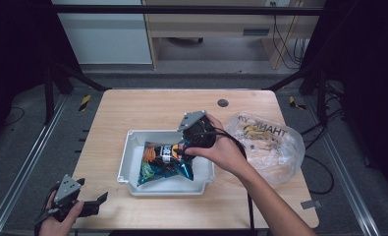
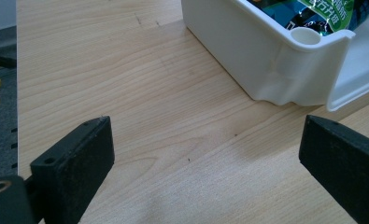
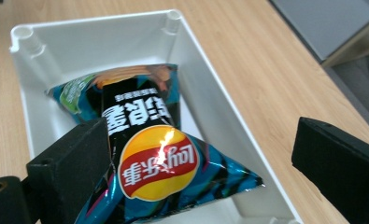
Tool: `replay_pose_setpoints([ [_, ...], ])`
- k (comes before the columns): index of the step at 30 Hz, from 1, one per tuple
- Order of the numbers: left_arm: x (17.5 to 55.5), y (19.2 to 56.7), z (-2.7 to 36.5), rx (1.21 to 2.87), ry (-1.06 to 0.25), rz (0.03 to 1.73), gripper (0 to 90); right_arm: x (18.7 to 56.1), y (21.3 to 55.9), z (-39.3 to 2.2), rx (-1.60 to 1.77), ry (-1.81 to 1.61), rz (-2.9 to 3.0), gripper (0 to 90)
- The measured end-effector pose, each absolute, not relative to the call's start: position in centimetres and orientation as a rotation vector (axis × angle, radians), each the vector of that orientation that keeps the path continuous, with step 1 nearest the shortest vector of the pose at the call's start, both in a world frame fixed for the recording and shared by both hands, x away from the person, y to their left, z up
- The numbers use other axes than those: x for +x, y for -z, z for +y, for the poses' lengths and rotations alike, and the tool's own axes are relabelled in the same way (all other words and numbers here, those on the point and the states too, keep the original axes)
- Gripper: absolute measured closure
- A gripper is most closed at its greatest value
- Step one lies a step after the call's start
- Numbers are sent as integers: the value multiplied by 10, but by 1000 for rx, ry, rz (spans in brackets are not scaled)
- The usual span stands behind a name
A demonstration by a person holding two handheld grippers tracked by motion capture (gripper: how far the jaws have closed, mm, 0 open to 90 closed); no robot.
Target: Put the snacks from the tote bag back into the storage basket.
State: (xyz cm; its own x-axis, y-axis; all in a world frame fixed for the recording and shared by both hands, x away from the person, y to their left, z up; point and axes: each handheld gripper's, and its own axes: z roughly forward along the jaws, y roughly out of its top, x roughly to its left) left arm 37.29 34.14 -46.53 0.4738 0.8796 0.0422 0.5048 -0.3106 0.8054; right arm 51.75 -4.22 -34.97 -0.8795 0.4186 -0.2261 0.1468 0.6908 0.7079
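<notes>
A blue and black chip bag (image 1: 164, 160) (image 3: 149, 154) lies slanted in a white plastic bin (image 1: 125, 157) (image 3: 210, 107) in the middle of the table. My right gripper (image 1: 184, 149) (image 3: 201, 163) hovers over the bin's right side, open; the bag's near end lies between its jaws, against the left one. My left gripper (image 1: 96, 202) (image 2: 205, 163) is open and holds nothing, low over the table's front left corner. The left gripper view also shows the bin's corner (image 2: 266, 60) and a bit of the bag (image 2: 313, 14).
A clear plastic shopping bag (image 1: 270, 145) with items inside lies at the table's right edge, just right of my right hand. A round cable hole (image 1: 223, 103) sits near the back edge. Bare wood (image 2: 149, 93) lies left of the bin.
</notes>
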Motion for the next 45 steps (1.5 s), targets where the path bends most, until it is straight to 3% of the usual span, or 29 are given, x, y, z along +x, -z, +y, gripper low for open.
replay_pose_setpoints([
  [28, 370, 465, 342, 1964, -639, 1142, 30, 477, 306, -119, 654, -1109, 2243, 53],
  [45, 370, 465, 343, 1955, -667, 1159, 28, 451, 306, -172, 813, -1143, 2073, 50],
])
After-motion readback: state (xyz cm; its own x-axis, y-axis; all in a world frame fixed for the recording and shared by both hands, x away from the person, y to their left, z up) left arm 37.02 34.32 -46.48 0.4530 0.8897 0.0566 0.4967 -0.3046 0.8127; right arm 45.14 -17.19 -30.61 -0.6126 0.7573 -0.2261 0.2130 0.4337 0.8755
